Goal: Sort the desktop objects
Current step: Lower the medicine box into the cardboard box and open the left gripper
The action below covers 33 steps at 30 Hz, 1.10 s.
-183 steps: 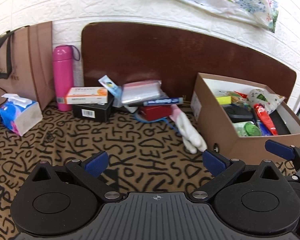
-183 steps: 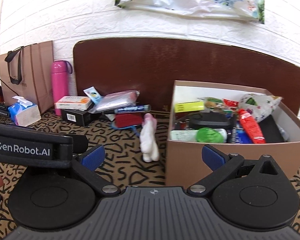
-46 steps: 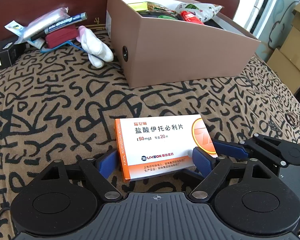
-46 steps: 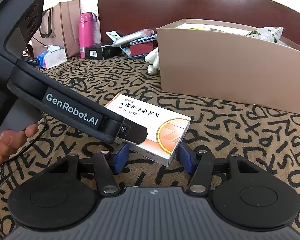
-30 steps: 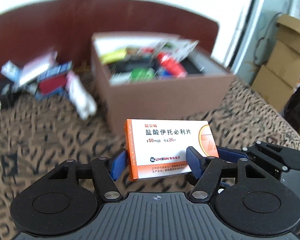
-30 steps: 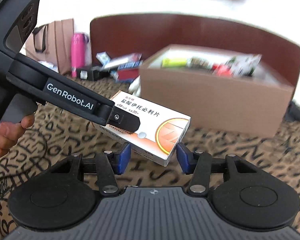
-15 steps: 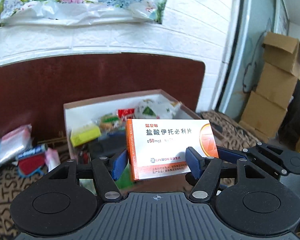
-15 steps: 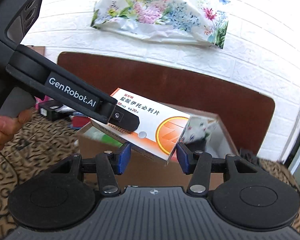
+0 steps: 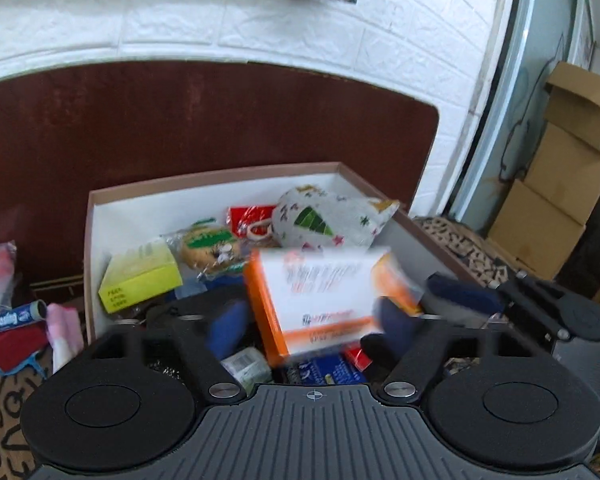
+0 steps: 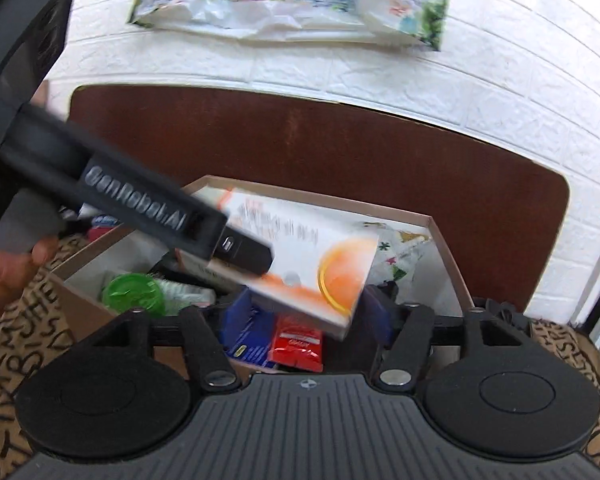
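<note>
Medicine box point(image 9: 320, 300) above the open cardboard box point(image 9: 220, 178).
Blurred, tilted; left tongs point(image 9: 310, 322) and right tongs point(image 10: 306, 312) apart, flanking it.

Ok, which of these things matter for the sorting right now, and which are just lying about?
In play: medicine box, brown box, left claw, right claw, marker.
Lying about: floral bag, cardboard cartons.

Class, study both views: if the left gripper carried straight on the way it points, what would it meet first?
Probably the items piled in the cardboard box just beyond the medicine box near the left gripper; blur leaves depth uncertain.
</note>
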Each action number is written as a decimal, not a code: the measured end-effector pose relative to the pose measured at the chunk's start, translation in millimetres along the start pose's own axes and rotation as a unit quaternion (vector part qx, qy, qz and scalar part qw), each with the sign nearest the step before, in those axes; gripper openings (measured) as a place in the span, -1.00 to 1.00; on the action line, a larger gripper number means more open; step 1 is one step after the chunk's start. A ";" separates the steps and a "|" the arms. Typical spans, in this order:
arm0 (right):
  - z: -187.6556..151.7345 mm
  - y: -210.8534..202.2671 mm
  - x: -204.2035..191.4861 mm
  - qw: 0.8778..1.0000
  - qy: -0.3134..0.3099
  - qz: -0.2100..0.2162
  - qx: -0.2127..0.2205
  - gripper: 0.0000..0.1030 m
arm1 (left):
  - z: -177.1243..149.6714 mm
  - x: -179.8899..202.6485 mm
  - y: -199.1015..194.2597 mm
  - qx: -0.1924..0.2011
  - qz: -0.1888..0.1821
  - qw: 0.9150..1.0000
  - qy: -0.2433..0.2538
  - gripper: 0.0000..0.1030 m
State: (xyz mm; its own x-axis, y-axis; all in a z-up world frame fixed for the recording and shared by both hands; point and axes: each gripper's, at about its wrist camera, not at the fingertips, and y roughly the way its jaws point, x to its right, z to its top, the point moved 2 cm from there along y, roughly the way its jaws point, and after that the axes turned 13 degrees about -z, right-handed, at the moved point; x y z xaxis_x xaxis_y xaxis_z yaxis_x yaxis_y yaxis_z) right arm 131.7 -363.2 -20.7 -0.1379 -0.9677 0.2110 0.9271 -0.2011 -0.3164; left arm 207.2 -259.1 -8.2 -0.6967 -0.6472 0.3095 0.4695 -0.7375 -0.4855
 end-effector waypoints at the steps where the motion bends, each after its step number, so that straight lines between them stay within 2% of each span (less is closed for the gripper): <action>1: -0.4 -0.3 0.1 1.000 0.003 0.000 0.000 0.46 | -2.3 0.2 -1.6 0.006 0.007 1.000 0.001 1.00; 3: -3.0 -2.5 -1.5 1.000 0.009 -0.002 0.006 0.64 | -6.4 1.6 -6.8 0.021 0.021 1.000 0.009 1.00; 4: -4.7 -3.6 -3.3 1.000 0.008 -0.006 0.007 0.79 | -8.4 2.5 -8.1 0.020 0.024 0.999 0.015 1.00; 5: -6.0 -3.6 -5.1 1.000 0.007 -0.012 0.006 0.86 | -8.7 2.9 -8.9 0.016 0.025 0.999 0.019 1.00; 10: -12.1 -6.6 -11.2 0.999 0.029 -0.022 -0.005 0.98 | -15.8 1.1 -10.6 0.003 0.021 1.000 -0.004 1.00; 18: -13.4 -11.5 -9.9 0.997 0.066 -0.037 -0.025 0.99 | -23.2 2.7 -17.7 -0.001 0.028 0.999 -0.016 1.00; 22: -13.5 -18.7 -13.6 0.996 0.064 -0.050 -0.024 0.99 | -25.9 5.8 -25.5 -0.001 0.042 0.999 -0.019 1.00; 26: -14.0 -24.5 -18.2 0.997 0.064 -0.041 -0.023 0.99 | -29.9 10.7 -35.7 0.001 0.066 0.998 -0.017 1.00; 33: -13.3 -35.4 -25.8 0.997 0.070 -0.033 -0.023 0.99 | -38.2 17.6 -53.9 0.004 0.071 0.997 -0.018 1.00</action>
State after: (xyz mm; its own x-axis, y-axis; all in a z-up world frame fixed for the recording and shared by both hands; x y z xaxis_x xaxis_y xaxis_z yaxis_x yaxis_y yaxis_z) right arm 97.8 -333.2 -27.2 -0.2484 -0.9632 0.1022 0.8980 -0.2686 -0.3486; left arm 149.0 -223.3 -7.8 -0.6020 -0.7524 0.2674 0.5665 -0.6385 -0.5209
